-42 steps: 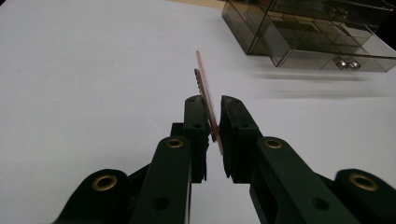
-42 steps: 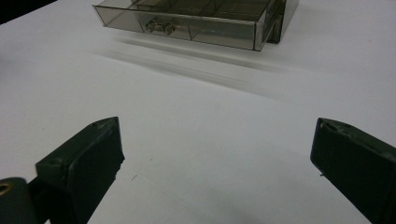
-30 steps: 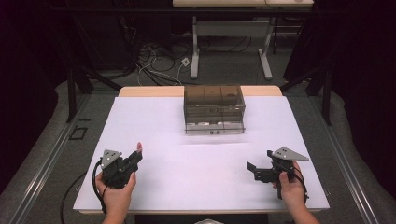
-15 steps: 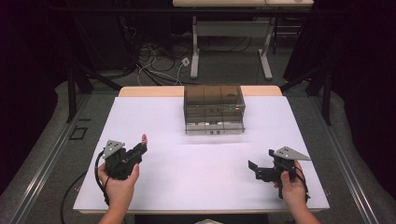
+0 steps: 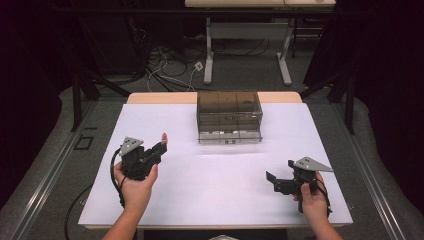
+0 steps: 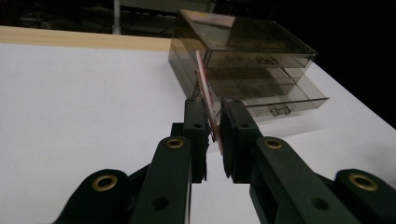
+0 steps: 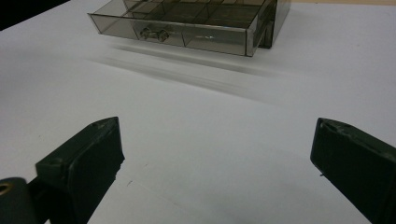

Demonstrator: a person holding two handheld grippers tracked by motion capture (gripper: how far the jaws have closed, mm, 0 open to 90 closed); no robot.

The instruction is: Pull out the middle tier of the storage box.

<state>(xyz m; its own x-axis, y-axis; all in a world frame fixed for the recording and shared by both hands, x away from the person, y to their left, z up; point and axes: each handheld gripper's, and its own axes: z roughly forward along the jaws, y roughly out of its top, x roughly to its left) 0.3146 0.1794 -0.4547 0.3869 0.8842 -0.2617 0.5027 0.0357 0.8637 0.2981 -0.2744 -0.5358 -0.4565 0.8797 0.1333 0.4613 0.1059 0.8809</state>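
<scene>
The left gripper (image 5: 159, 149) is raised over the table's (image 5: 215, 200) left side, pinching a thin pink card (image 6: 207, 95) and pointing toward the drawer box (image 5: 229, 116) at the far edge; it has advanced since earlier. The right gripper (image 5: 274, 182), jaws spread, rests near the right front corner.
</scene>
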